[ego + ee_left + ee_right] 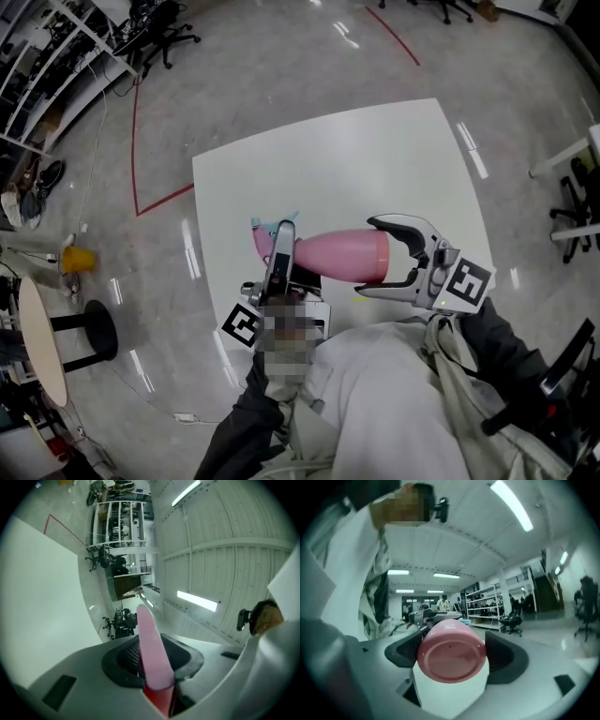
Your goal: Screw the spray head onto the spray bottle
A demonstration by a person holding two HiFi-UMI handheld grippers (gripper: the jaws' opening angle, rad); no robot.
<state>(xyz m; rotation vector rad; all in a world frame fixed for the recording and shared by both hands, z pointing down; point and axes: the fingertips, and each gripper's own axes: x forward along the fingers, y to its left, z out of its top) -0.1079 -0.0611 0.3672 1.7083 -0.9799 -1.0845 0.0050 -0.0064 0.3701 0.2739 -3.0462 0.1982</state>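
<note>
In the head view the pink spray bottle (pixel 342 255) lies level above the white table (pixel 375 159). My right gripper (pixel 367 258) is shut on its base end; in the right gripper view the bottle's round bottom (pixel 451 656) fills the gap between the two dark pads. At the bottle's neck end sits the pink spray head (pixel 265 234) with its teal nozzle. My left gripper (pixel 281 248) is shut on that head, and the left gripper view shows a flat pink part of it (pixel 151 648) clamped upright between the jaws. The joint between neck and head is hidden by the left gripper.
The table's near edge runs right below both grippers, by the person's light sleeves. A red tape line (pixel 155 202) marks the grey floor to the left. A yellow object (pixel 77 258) and a black stool (pixel 89 328) stand at far left, and an office chair (pixel 577 211) at far right.
</note>
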